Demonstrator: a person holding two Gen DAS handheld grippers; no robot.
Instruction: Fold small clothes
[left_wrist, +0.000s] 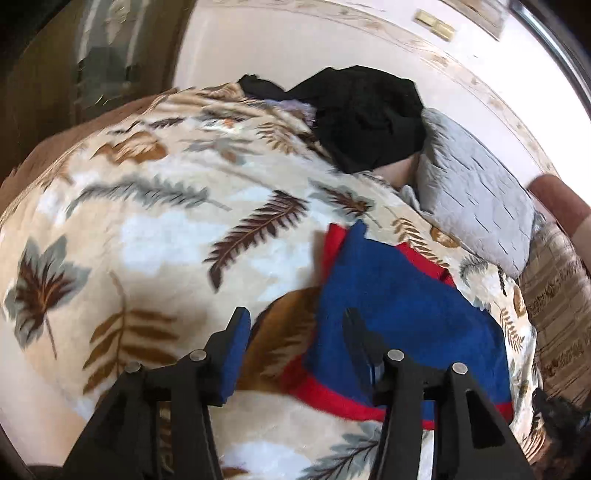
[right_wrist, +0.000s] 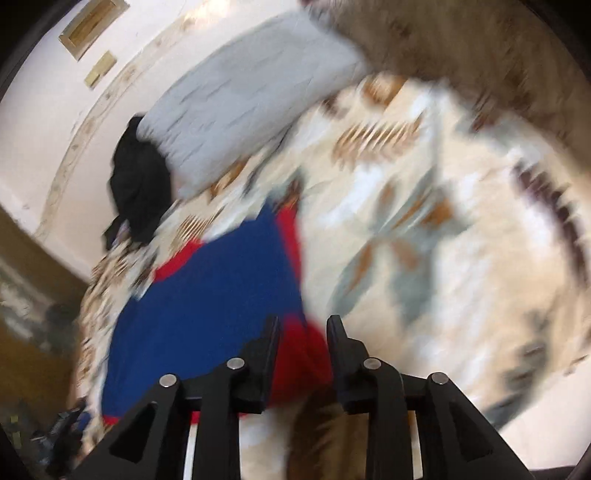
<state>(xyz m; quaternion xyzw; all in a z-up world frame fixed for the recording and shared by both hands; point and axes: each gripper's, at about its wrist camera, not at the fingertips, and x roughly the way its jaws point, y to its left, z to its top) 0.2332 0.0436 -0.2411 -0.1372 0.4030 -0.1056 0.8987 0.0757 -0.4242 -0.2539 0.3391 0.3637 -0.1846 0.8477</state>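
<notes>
Between the left gripper's (left_wrist: 293, 325) parted jaws shows leaf-print blanket (left_wrist: 147, 206) and the edge of a blue garment with red trim (left_wrist: 399, 295); they hold nothing. The right gripper's (right_wrist: 303, 328) jaws stand narrowly apart above the garment's red corner, gripping nothing. The garment lies flat on the bed, near a grey pillow (left_wrist: 476, 199) and a black clothes heap (left_wrist: 365, 114).
</notes>
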